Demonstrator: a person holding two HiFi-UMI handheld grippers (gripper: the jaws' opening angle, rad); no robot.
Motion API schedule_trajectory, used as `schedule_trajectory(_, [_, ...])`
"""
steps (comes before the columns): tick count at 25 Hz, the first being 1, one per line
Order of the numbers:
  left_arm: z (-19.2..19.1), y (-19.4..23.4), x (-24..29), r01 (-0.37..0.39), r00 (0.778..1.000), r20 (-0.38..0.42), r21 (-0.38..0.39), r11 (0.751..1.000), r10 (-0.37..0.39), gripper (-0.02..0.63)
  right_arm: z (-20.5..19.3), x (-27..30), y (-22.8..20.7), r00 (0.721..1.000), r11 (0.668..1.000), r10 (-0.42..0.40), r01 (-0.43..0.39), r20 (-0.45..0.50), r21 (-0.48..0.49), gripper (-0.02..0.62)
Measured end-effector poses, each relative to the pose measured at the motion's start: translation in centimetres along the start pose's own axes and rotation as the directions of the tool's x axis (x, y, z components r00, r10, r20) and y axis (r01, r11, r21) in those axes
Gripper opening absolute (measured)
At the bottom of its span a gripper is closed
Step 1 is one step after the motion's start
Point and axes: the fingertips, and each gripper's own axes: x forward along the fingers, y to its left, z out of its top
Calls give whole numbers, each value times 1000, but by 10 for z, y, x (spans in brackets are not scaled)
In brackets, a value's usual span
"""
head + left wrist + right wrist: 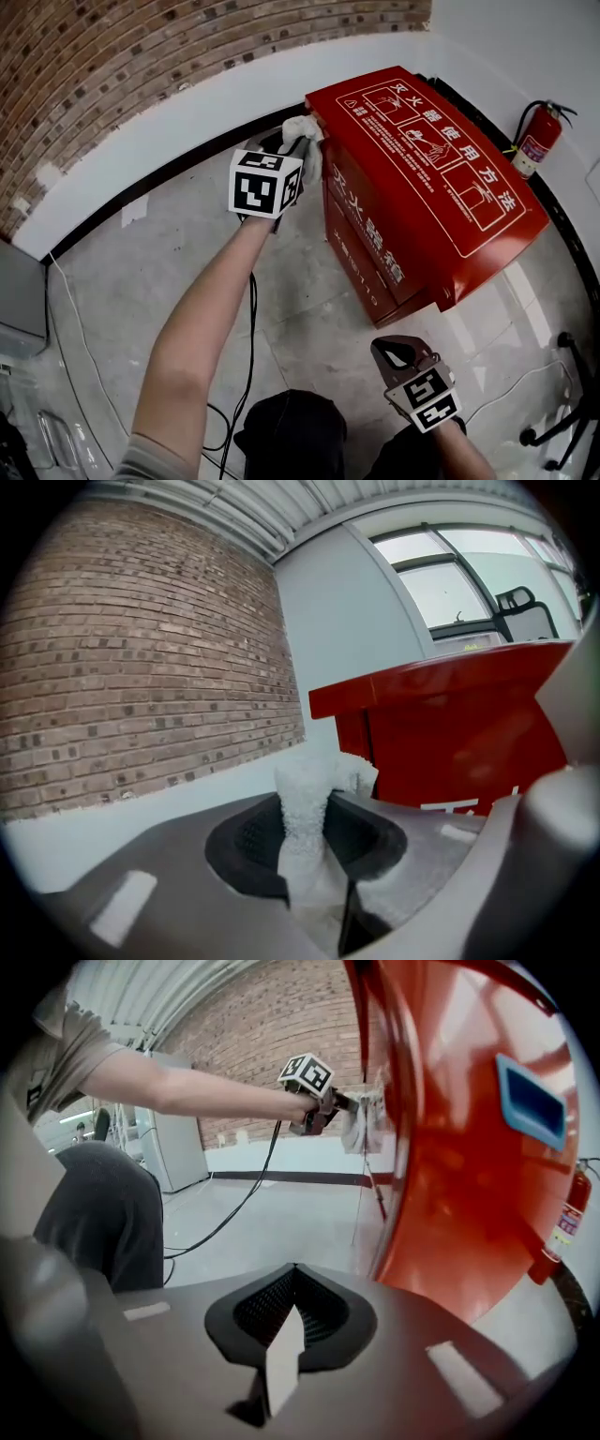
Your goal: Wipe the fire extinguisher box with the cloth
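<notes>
The red fire extinguisher box stands on the floor against the white wall, its sloped lid printed in white. My left gripper is shut on a white cloth and holds it against the box's upper left corner. In the left gripper view the cloth sticks up between the jaws, with the red box just beyond. My right gripper hangs low near the box's front corner, shut with nothing in it. The right gripper view shows its closed jaws, the box's side and the left gripper with the cloth.
A red fire extinguisher stands by the wall to the right of the box. A black cable trails across the grey floor. A grey cabinet is at the left and a chair base at the lower right. The brick wall is behind.
</notes>
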Motion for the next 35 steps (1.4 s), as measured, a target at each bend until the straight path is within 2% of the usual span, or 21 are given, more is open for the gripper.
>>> schedule_trajectory(3, [-12, -11, -3, 17, 1000, -12, -12, 1000, -18, 109, -5, 10, 17, 999, 999, 42, -42, -21, -10, 23])
schedule_trajectory(9, [-37, -58, -24, 116, 993, -25, -56, 992, -118, 106, -9, -7, 30, 998, 997, 68, -68, -11, -24, 23])
schedule_trajectory(16, [-52, -130, -68, 204, 977, -44, -75, 976, -208, 104, -30, -33, 28, 999, 999, 36, -37, -26, -28, 23])
schedule_trajectory(24, [-54, -215, -125, 258, 961, -86, -59, 964, -262, 104, -35, -59, 41, 1000, 1000, 12, -12, -7, 10, 23])
schedule_trajectory(30, [-58, -264, -157, 303, 948, -77, -73, 950, -308, 104, -48, -84, 54, 1000, 1000, 14, -14, 7, 8, 24])
schedule_trajectory(35, [-72, -302, -174, 378, 921, -89, -44, 925, -380, 106, -63, -90, 59, 1000, 1000, 25, -25, -16, 4, 25])
